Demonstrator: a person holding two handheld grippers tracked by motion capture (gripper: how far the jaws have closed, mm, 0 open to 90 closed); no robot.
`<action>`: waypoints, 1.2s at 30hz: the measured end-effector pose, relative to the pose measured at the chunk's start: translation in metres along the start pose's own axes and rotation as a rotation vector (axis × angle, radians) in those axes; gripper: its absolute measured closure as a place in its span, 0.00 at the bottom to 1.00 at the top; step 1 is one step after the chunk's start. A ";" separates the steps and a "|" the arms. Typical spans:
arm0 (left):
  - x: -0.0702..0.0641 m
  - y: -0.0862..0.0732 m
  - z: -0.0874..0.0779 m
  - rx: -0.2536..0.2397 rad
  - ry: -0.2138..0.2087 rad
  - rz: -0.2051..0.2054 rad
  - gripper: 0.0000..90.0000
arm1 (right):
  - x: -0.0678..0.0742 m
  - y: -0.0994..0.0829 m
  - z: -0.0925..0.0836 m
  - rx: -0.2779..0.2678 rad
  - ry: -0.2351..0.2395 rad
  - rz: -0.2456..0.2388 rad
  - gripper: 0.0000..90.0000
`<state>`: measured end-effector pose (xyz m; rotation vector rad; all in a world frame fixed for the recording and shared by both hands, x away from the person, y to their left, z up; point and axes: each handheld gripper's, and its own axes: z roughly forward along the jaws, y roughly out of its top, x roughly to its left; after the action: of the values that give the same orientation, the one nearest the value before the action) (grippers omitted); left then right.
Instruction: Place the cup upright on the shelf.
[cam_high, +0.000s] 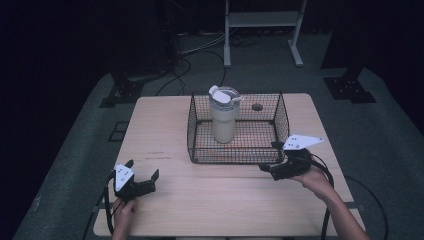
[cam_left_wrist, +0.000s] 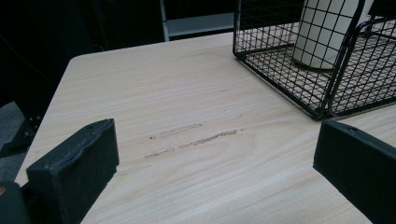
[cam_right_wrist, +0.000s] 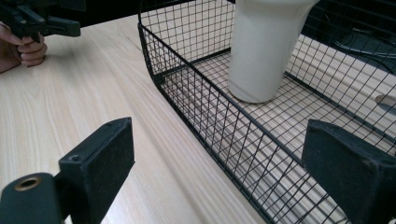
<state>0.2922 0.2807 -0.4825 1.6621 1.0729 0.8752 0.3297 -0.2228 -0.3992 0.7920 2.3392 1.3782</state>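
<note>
The cream tapered tumbler (cam_high: 223, 117) with its flip lid is standing upright inside the black wire mesh basket (cam_high: 280, 120) on the worktop, while the right gripper (cam_high: 272, 156), fingers spread and empty, is nearing the basket's front rim and should be clearing it before descending.

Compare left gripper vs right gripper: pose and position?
The left gripper sits at the near-left of the table, well apart from the wire basket; the right gripper sits against the basket's near-right corner. The right one's jaws straddle the basket's near wall; the left one's frame bare tabletop. Both are open and empty.
</note>
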 end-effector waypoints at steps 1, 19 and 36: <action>0.000 0.000 0.000 0.000 0.000 0.000 0.00 | 0.001 -0.002 0.000 0.002 -0.001 0.001 0.10; 0.000 0.000 0.000 -0.002 0.001 -0.004 0.00 | 0.009 -0.032 -0.009 -0.005 -0.015 0.028 0.10; -0.001 0.000 0.000 -0.002 0.002 -0.003 0.00 | 0.013 -0.060 -0.017 -0.003 -0.034 0.062 0.10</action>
<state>0.2922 0.2801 -0.4828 1.6586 1.0749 0.8758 0.2925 -0.2496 -0.4430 0.8868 2.3051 1.3817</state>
